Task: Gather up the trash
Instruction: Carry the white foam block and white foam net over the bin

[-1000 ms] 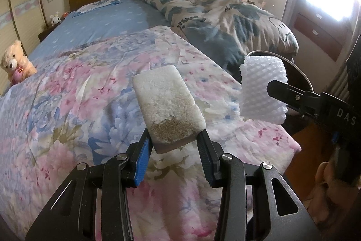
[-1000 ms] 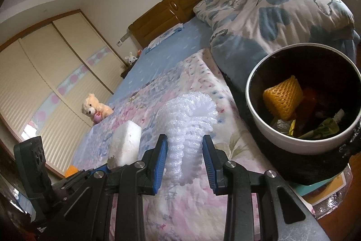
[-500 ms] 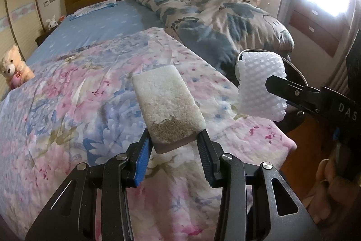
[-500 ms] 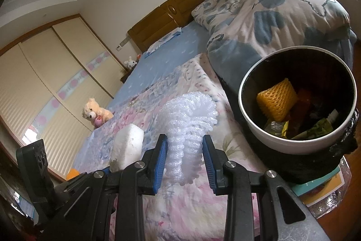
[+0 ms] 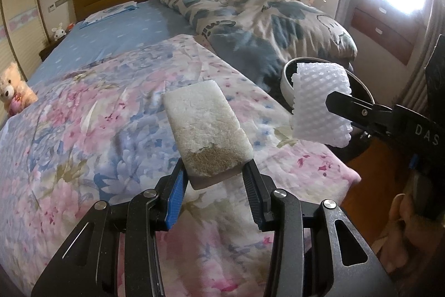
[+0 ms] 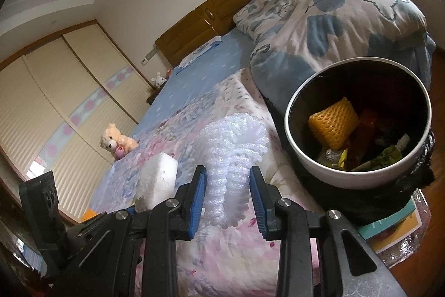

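Both grippers have drifted nearer the trash bin (image 6: 328,171) at the bed's right edge. Left gripper (image 5: 214,180) pinches a worn sponge (image 5: 205,127) above the floral quilt (image 5: 69,135); right gripper (image 6: 228,191) pinches a white foam net (image 6: 230,155), near the bin's rim.

A worn white sponge block (image 5: 207,130), browned at its near end, juts out level above the bed. Beside it, a white foam net sleeve (image 6: 232,155) hangs squeezed, near the trash bin (image 6: 328,174) holding wrappers.
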Demonstrator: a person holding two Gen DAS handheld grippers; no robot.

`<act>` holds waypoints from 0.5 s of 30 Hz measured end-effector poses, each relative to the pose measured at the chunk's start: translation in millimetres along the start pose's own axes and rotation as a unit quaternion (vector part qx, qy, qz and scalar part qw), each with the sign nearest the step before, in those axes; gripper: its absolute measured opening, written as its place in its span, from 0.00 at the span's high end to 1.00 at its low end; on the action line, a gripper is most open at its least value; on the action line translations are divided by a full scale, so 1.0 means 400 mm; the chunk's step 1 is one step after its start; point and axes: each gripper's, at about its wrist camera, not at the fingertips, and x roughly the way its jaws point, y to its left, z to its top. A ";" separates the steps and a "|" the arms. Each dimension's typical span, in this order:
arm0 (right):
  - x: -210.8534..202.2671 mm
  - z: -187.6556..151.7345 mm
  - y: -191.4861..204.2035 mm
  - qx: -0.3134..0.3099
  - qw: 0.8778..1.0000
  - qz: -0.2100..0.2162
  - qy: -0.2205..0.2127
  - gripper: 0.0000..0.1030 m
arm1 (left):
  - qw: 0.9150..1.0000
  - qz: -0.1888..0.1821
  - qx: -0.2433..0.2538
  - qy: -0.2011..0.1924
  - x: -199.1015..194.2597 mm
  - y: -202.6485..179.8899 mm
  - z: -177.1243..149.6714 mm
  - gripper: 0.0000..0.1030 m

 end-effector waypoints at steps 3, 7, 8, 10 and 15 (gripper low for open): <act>-0.009 0.002 -0.009 0.003 1.000 -0.004 -0.005 0.69 | 1.000 -0.006 0.006 0.000 0.004 -0.017 0.006 0.62; -0.023 0.009 -0.027 0.008 1.000 -0.012 -0.011 0.69 | 1.000 -0.015 0.017 0.001 0.010 -0.045 0.016 0.62; -0.026 0.011 -0.031 0.009 1.000 -0.013 -0.013 0.69 | 1.000 -0.018 0.021 0.000 0.012 -0.054 0.020 0.62; -0.033 0.016 -0.043 0.011 1.000 -0.018 -0.016 0.69 | 0.999 -0.022 0.028 -0.001 0.014 -0.071 0.028 0.62; -0.056 0.027 -0.076 0.021 0.999 -0.032 -0.026 0.69 | 0.998 -0.033 0.046 -0.004 0.022 -0.114 0.051 0.62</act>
